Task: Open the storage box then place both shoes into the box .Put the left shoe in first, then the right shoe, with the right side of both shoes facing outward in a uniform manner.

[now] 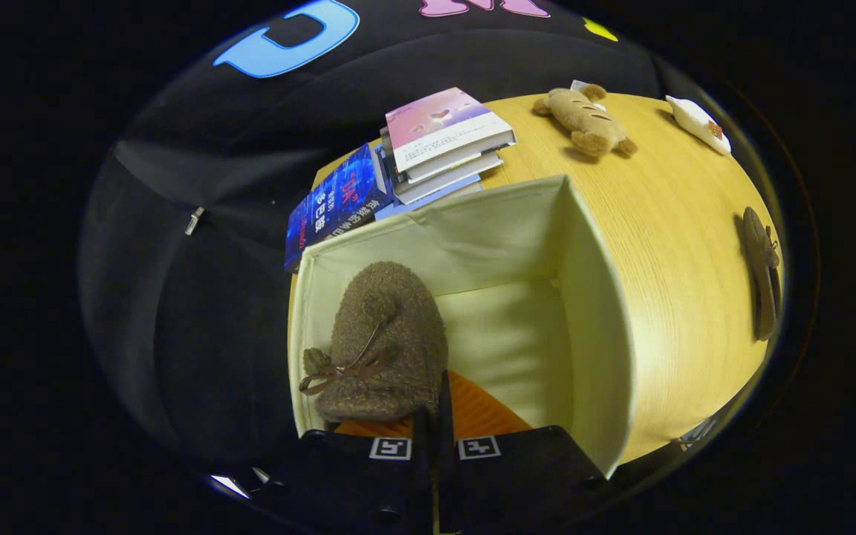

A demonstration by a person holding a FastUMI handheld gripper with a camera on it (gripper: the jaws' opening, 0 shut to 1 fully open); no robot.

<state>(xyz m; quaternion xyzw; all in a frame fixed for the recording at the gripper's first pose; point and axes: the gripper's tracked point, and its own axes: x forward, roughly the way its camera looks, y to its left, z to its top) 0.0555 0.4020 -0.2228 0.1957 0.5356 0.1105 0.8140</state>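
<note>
A cream fabric storage box (pixel 600 297) stands open on the wooden table (pixel 681 215). A brown fuzzy shoe (pixel 383 342) with a bow hangs inside the box against its left wall, toe pointing away from me. An orange ribbed surface (pixel 484 412) of that shoe shows just ahead of the fingers. My gripper (pixel 434 427) is shut on the shoe's near edge, the fingers pressed close together. The second brown shoe (pixel 761 275) lies on the table, well to the right of the box.
A stack of books (pixel 443 141) and a blue book (pixel 335 204) lie right behind the box. A tan plush toy (pixel 588 119) and a white object (pixel 699 122) rest at the table's far side. The left table edge runs beside the box.
</note>
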